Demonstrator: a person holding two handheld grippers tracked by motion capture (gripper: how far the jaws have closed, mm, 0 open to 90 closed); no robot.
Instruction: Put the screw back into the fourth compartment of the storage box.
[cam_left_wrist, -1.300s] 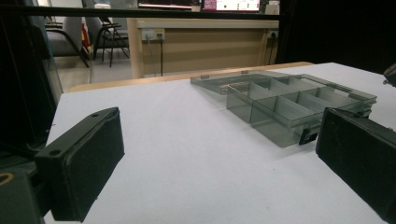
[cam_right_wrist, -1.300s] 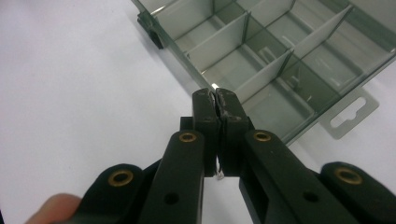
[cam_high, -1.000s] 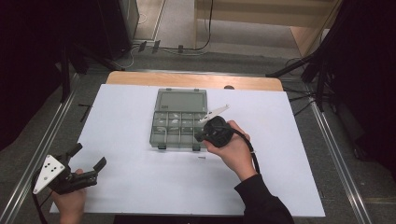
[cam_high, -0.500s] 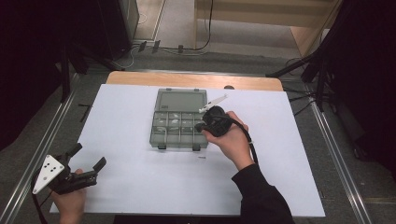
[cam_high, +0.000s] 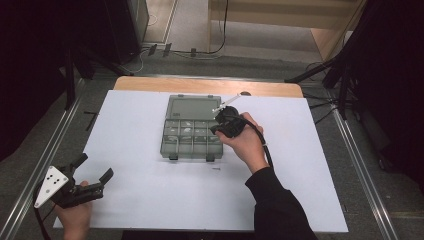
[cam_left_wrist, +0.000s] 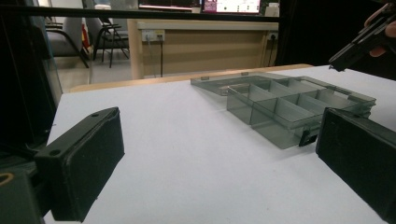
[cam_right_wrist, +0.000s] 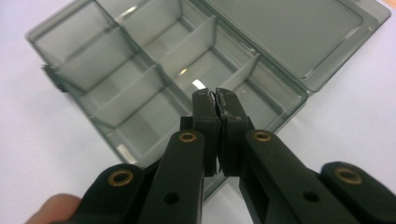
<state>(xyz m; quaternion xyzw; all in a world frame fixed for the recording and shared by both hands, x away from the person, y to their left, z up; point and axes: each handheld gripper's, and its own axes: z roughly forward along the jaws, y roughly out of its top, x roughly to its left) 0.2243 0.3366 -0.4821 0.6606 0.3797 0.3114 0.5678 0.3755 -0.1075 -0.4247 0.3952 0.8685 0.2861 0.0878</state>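
A smoky transparent compartment box (cam_high: 190, 157) lies open mid-table, its lid flat on the far side. My right gripper (cam_high: 215, 130), held in a hand, hovers over the box's right-hand compartments. In the right gripper view, my right gripper (cam_right_wrist: 215, 95) has its jaws pressed together above a divider of the box (cam_right_wrist: 35, 35). I cannot tell whether anything tiny is pinched between them. A small shiny piece (cam_right_wrist: 198, 84) lies in the compartment below the tips. My left gripper (cam_high: 94, 169) rests at the table's near left corner, open and empty. From there the box (cam_left_wrist: 280, 116) and the right gripper (cam_left_wrist: 336, 63) show farther off.
A tiny dark part (cam_high: 216, 169) lies on the white table sheet just in front of the box. Several compartments hold pale small bits (cam_high: 185, 131). The wooden far edge of the table (cam_high: 150, 84) runs behind the box. Metal rails (cam_high: 30, 185) flank the table.
The right gripper has moved from the box's near right corner a little farther away, over the right compartments. The left gripper has stayed put.
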